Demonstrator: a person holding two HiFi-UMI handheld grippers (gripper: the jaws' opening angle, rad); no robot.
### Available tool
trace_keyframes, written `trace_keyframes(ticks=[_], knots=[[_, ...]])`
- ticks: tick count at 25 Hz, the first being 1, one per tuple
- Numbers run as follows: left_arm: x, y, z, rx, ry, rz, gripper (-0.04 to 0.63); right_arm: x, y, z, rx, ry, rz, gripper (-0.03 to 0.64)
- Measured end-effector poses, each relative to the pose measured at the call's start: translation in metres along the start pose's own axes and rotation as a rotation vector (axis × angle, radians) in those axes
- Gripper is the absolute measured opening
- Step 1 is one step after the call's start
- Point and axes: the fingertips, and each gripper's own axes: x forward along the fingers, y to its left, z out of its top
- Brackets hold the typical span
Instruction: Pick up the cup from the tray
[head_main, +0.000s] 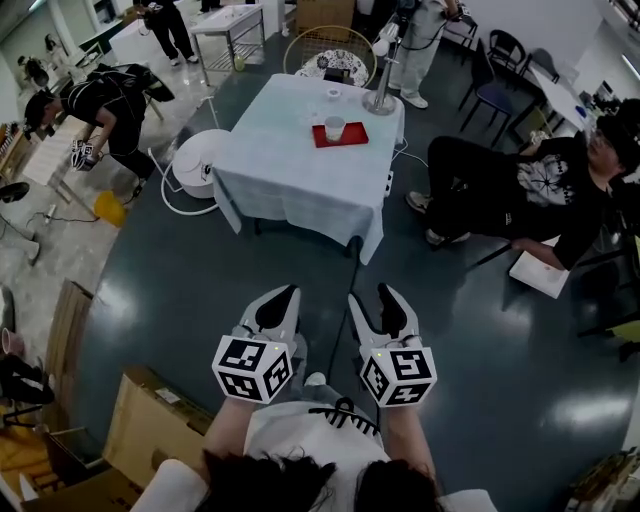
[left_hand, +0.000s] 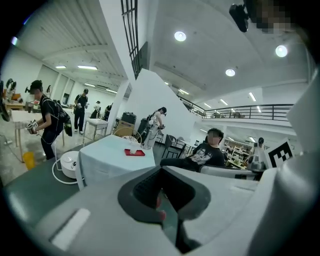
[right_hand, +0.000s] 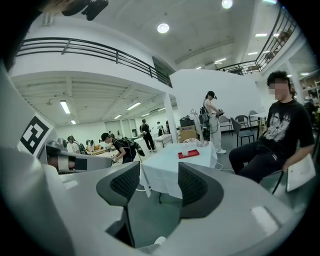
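Note:
A white cup (head_main: 334, 127) stands on a red tray (head_main: 352, 138) on a table with a pale cloth (head_main: 280, 160), far ahead across the dark floor. Both grippers are held low near the person's body, well short of the table. My left gripper (head_main: 280, 298) has its jaws together, with nothing in them; in its own view (left_hand: 161, 192) the cup (left_hand: 133, 149) and tray (left_hand: 137, 153) show small in the distance. My right gripper (head_main: 369, 296) is open and empty; between its jaws (right_hand: 159, 182) I see the table with the cup (right_hand: 185, 151) on the tray (right_hand: 191, 155).
A metal stand (head_main: 381, 70) rises on the table's far right corner. A person (head_main: 520, 190) sits right of the table and another (head_main: 100, 110) bends over at left. A white round appliance (head_main: 195, 160) lies on the floor beside the table. Cardboard boxes (head_main: 150, 420) sit at lower left.

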Motion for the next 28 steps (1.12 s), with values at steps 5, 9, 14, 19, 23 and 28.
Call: trace_keyframes(ticks=[5,9,14,19,23,28], knots=[[0.030,0.009,0.014,0.004,-0.008,-0.007,0.000,0.021,-0.013,0.008,-0.010,-0.001,-0.014,0.252],[0.055,0.015,0.023,0.003,0.002,-0.023,0.000,0.042,-0.023,0.021,-0.022,-0.004,-0.022,0.256],[0.084,0.028,0.037,0.017,0.014,-0.039,0.000,0.071,-0.033,0.033,-0.022,-0.001,-0.037,0.262],[0.114,0.046,0.058,0.015,0.020,-0.058,0.000,0.103,-0.040,0.048,-0.032,0.005,-0.056,0.272],[0.137,0.064,0.066,0.010,0.035,-0.058,0.000,0.129,-0.047,0.055,-0.003,0.003,-0.089,0.284],[0.160,0.083,0.079,0.024,0.051,-0.076,0.000,0.162,-0.050,0.068,-0.019,0.009,-0.098,0.304]])
